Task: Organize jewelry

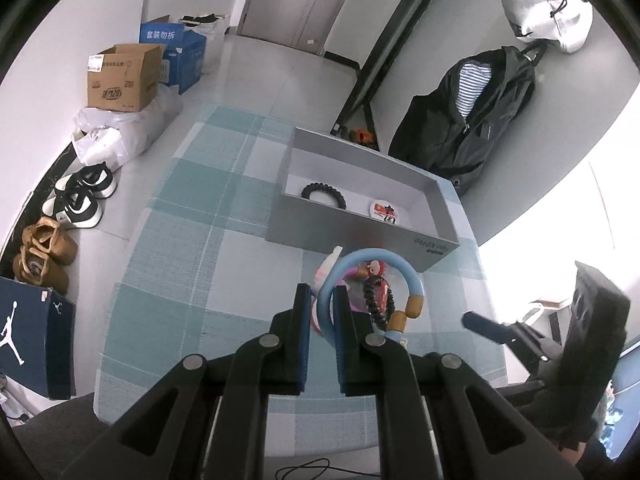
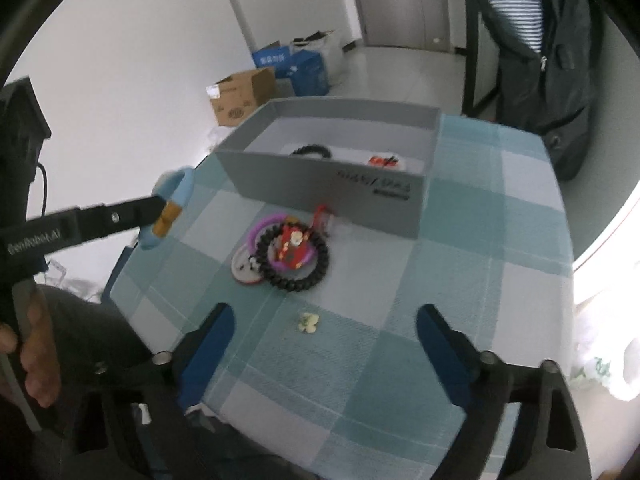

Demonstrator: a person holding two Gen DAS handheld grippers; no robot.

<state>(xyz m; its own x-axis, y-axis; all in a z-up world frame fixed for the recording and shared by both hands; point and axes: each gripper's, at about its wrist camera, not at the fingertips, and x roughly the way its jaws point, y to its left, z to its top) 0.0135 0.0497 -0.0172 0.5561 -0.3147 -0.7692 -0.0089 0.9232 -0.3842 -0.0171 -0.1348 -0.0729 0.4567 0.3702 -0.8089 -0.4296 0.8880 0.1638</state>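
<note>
Checked blue-and-white tablecloth (image 2: 460, 280) covers the table. Grey box (image 1: 352, 236) at far side, holding a black coil hair tie (image 1: 324, 195) and a round badge (image 1: 385, 211). Left gripper (image 1: 323, 304): jaws drawn in on the light-blue bangle (image 1: 384, 258) with wooden beads, lifted clear of the cloth, near side of the box. Right gripper (image 2: 325, 328): jaws wide apart, holding nothing. Ahead of it, a black bead bracelet (image 2: 298, 258) lies piled with a purple ring and red charm. Small pale flower piece (image 2: 308, 323) lies between its fingers.

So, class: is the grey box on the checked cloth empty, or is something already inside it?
Not empty. The grey box is open-topped and holds a black coiled band and a round white and red piece on its floor.
</note>
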